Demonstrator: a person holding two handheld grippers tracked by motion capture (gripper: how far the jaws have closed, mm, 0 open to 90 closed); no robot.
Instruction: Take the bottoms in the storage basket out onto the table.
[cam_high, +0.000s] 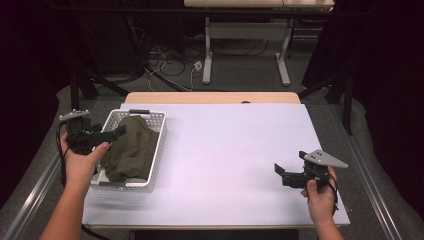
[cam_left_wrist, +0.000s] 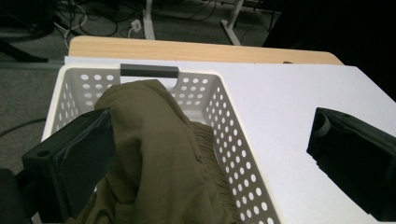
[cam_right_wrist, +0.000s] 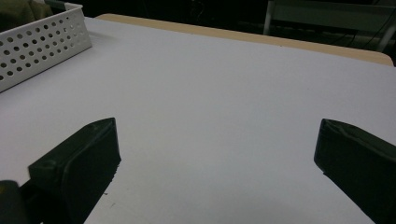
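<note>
High view sits above the near edge, looking forward and down across the whole desk, floor and cables beyond. Left gripper view rides low and close over the white basket, facing the desk's far edge. Right gripper view skims the bare desk, catching that same basket at its far left.

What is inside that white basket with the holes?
An olive-green cloth lies bunched in the white basket, heaped above its rim. Anything beneath it, and most of the basket floor, is covered.
</note>
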